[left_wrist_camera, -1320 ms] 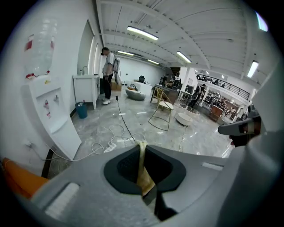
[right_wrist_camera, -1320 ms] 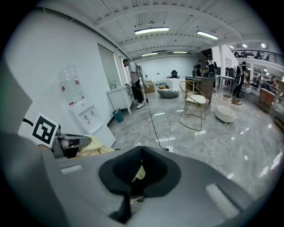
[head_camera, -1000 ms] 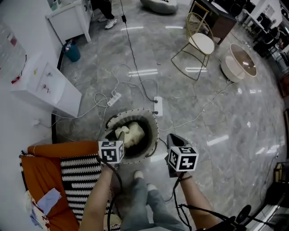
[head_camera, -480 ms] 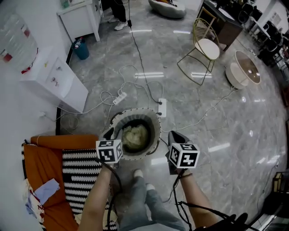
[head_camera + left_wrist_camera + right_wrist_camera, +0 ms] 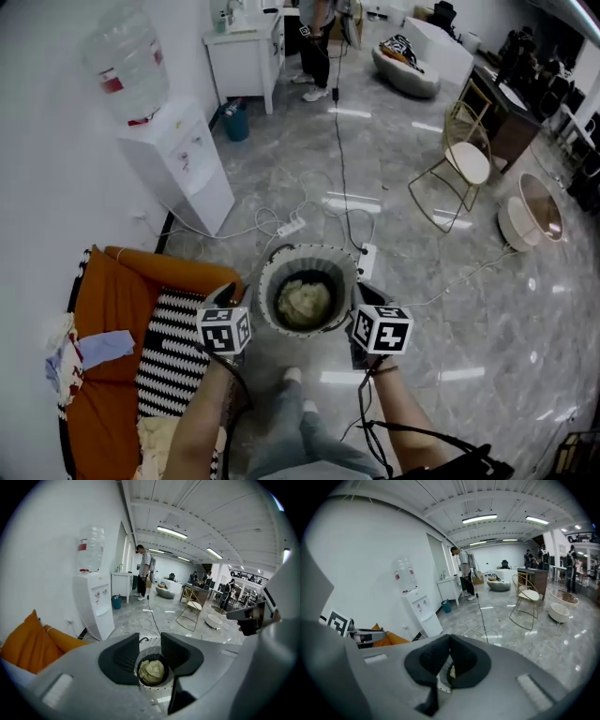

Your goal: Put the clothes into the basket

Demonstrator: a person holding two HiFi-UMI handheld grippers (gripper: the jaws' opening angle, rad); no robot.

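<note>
A round ribbed basket [image 5: 272, 281] stands on the grey floor with a pale yellow garment [image 5: 305, 302] bunched inside it. My left gripper [image 5: 223, 296] hangs just left of the basket's rim; its jaws are closing with nothing between them. Through their gap in the left gripper view I see the garment [image 5: 152, 671] and basket [image 5: 155, 689] under the left gripper [image 5: 150, 640]. My right gripper [image 5: 362, 296] hovers at the basket's right rim, shut and empty. The right gripper [image 5: 449, 640] has its tips touching. More clothes [image 5: 98, 349] lie on the orange sofa [image 5: 112, 295].
A striped blanket [image 5: 171, 349] covers the sofa seat at the left. A water dispenser [image 5: 178, 159] stands against the wall. Cables and a power strip [image 5: 291, 226] trail behind the basket. A gold chair [image 5: 464, 169] is at the right. The person's shoe [image 5: 292, 376] is near the basket.
The garment dropped from the basket's rim by my left gripper down into the basket. Both grippers rose and drew back to the rim's sides. The head view tilted up.
</note>
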